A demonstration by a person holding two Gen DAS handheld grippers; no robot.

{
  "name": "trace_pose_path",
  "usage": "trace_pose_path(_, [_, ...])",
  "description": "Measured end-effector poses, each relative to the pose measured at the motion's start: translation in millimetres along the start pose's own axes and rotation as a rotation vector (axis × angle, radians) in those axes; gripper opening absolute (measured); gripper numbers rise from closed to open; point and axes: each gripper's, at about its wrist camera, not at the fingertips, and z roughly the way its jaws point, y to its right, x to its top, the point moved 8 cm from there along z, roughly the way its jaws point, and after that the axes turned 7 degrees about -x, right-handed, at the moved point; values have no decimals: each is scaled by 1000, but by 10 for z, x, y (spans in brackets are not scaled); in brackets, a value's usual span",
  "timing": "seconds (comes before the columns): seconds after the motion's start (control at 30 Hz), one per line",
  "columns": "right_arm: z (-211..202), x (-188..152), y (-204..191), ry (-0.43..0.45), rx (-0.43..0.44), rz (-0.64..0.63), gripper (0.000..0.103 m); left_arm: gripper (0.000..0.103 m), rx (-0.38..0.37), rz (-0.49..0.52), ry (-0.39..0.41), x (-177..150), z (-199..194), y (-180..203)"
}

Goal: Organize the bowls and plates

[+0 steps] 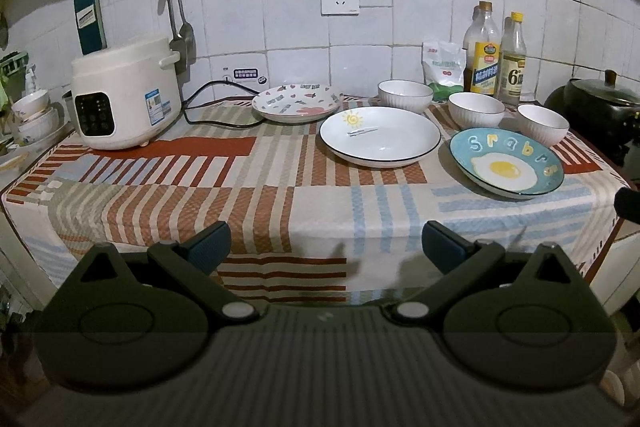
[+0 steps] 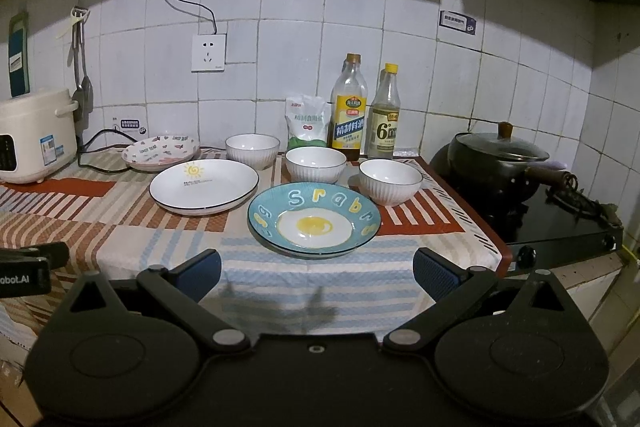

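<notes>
Three plates lie on the patterned cloth: a pink-printed plate at the back, a white plate with a sun in the middle, and a blue fried-egg plate nearest the right. Three white ribbed bowls stand behind them: left bowl, middle bowl, right bowl. My left gripper is open over the cloth's front edge, holding nothing. My right gripper is open just in front of the blue plate, also holding nothing.
A white rice cooker with its cord stands at the left. Two bottles and a salt bag line the tiled wall. A black lidded pot sits on the stove at the right. More bowls are stacked at far left.
</notes>
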Motion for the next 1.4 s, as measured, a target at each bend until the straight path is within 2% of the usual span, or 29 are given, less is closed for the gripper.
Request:
trace_pose_path(0.23, [-4, 10, -11, 5, -10, -13, 103, 103, -3, 41, 16, 47, -55, 97])
trace_pose_path(0.57, [-30, 16, 15, 12, -1, -4, 103, 103, -29, 37, 21, 61, -93, 125])
trace_pose_path(1.4, [48, 12, -50, -4, -2, -15, 103, 103, -33, 37, 24, 45, -118, 159])
